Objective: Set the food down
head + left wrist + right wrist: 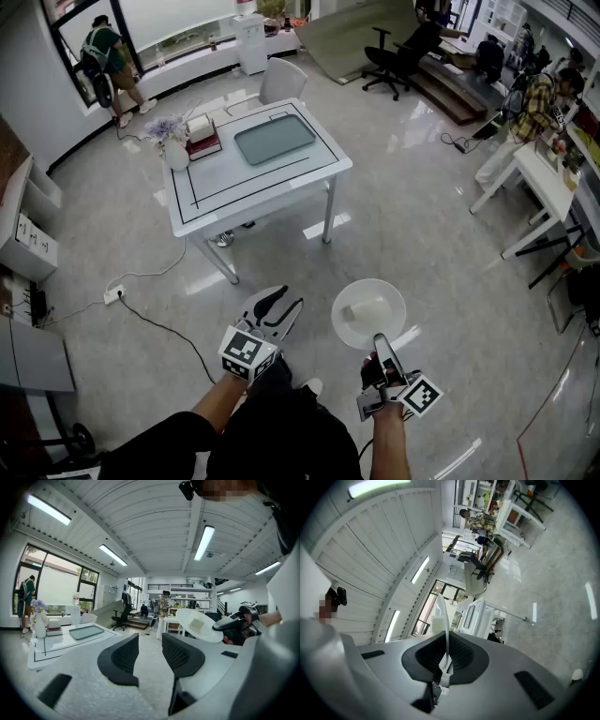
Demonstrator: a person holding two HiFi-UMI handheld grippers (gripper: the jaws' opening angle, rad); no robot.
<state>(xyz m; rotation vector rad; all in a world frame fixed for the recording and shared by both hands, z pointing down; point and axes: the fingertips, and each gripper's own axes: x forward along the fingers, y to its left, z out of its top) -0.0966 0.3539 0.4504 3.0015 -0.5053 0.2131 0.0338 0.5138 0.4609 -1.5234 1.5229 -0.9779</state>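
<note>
A white plate with a pale block of food on it hangs over the floor, short of the white table. My right gripper is shut on the plate's near rim. In the right gripper view the plate stands edge-on between the pads of that gripper. My left gripper is beside it to the left, open and holding nothing. The left gripper view shows its jaws apart, with the plate off to the right. A grey tray lies on the table.
A vase of flowers and a box on a red book stand at the table's left end. A white chair is behind the table. A power strip with cable lies on the floor at left. A white desk and people are at right.
</note>
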